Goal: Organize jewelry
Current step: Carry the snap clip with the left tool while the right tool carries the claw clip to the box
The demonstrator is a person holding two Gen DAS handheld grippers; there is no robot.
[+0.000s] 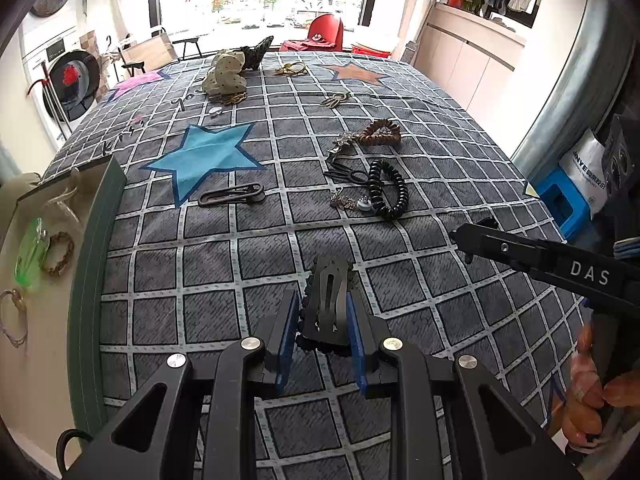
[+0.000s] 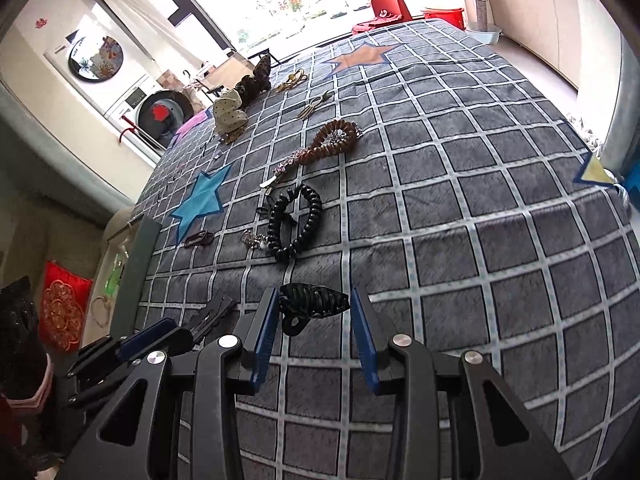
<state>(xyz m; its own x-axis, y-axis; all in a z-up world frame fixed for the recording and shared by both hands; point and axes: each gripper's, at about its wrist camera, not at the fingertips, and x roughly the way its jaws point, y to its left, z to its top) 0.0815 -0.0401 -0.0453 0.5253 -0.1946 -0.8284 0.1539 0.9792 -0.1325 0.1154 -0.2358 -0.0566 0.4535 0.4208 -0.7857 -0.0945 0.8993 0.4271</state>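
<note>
A snap clip (image 1: 326, 312) was clamped in the left gripper (image 1: 324, 320) and a black claw clip (image 2: 312, 306) in the right gripper (image 2: 316, 320), with 3 pieces stowed in the tray (image 1: 90, 280) at 9 o'clock and many left toward 12 o'clock.

Two coil hair ties (image 1: 387, 190), two fabric scrunchies (image 1: 224, 74), three stars (image 1: 204, 156)

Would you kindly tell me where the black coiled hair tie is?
The black coiled hair tie lies mid-blanket in both views, just nearer than the brown coiled tie.
</note>
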